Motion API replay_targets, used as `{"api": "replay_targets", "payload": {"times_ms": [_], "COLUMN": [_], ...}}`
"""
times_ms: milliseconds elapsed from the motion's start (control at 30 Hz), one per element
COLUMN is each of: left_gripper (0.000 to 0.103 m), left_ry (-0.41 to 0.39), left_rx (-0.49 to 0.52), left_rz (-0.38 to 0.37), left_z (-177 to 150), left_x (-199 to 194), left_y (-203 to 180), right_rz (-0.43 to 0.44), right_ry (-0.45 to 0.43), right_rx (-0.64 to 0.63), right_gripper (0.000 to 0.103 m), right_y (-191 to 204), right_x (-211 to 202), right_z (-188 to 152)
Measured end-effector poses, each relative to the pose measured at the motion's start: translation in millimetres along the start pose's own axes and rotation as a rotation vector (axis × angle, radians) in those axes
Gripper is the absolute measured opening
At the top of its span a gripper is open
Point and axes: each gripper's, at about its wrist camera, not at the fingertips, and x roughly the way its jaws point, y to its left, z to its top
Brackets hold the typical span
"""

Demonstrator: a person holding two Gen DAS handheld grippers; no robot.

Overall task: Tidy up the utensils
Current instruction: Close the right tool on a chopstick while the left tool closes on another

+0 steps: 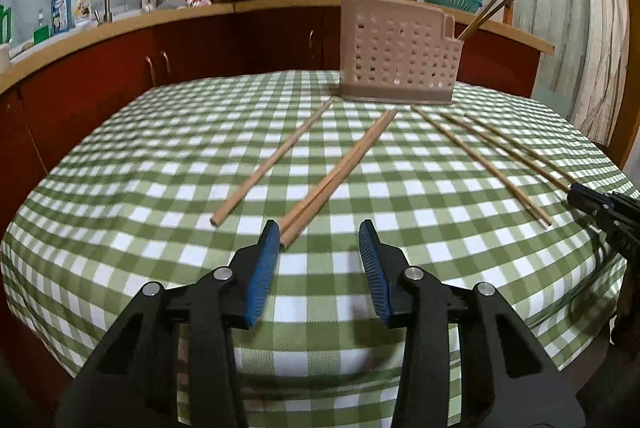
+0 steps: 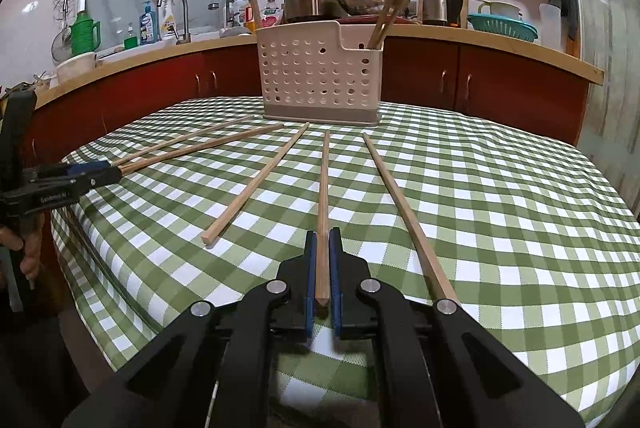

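Observation:
A beige perforated utensil holder (image 1: 398, 57) (image 2: 320, 75) stands at the far side of the table with three chopsticks upright in it. Several wooden chopsticks lie on the green checked cloth. My left gripper (image 1: 319, 231) is open, with the near ends of a pair of chopsticks (image 1: 340, 169) just by its left finger. My right gripper (image 2: 322, 240) is shut on one chopstick (image 2: 324, 195) that points toward the holder. A loose chopstick (image 2: 258, 183) lies to its left and another (image 2: 404, 203) to its right. The left gripper (image 2: 100, 169) shows at the left edge.
The table (image 2: 520, 228) has a green and white checked cloth. Behind it runs a red kitchen counter (image 2: 500, 43) with a sink tap (image 2: 176, 11), pots, a kettle (image 2: 442, 1) and a teal basket (image 2: 502, 25). The right gripper (image 1: 608, 211) shows at the right edge of the left wrist view.

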Motion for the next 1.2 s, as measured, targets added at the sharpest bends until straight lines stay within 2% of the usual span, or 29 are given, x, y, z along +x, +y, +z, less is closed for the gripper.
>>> {"api": "replay_targets", "payload": {"times_ms": [100, 367, 600, 767, 1067, 1133, 1200], "left_gripper": [0.040, 0.040, 0.041, 0.041, 0.030, 0.019, 0.014], "left_ry": [0.026, 0.018, -0.001, -0.002, -0.013, -0.015, -0.016], "left_rx": [-0.017, 0.003, -0.032, 0.027, 0.041, 0.055, 0.071], "left_rz": [-0.003, -0.060, -0.055, -0.061, -0.052, -0.060, -0.072], "left_z": [-1.0, 3.1, 12.6, 12.2, 10.4, 9.6, 9.1], "left_x": [6.5, 14.1, 28.6, 30.1, 30.1, 29.2, 28.6], "left_y": [3.4, -2.3, 3.1, -6.5, -7.5, -9.3, -12.2], "right_rz": [0.000, -0.005, 0.002, 0.002, 0.012, 0.014, 0.015], "right_ry": [0.001, -0.004, 0.000, -0.005, -0.005, -0.006, -0.009], "right_rx": [0.001, 0.007, 0.037, 0.044, 0.059, 0.054, 0.054], "right_gripper": [0.007, 0.007, 0.007, 0.007, 0.007, 0.007, 0.007], "right_y": [0.1, -1.5, -7.4, -10.5, -13.0, -11.7, -11.6], "right_x": [0.3, 0.7, 5.2, 5.5, 6.8, 6.1, 4.6], "right_z": [0.5, 1.7, -0.1, -0.2, -2.5, -2.5, -2.0]}}
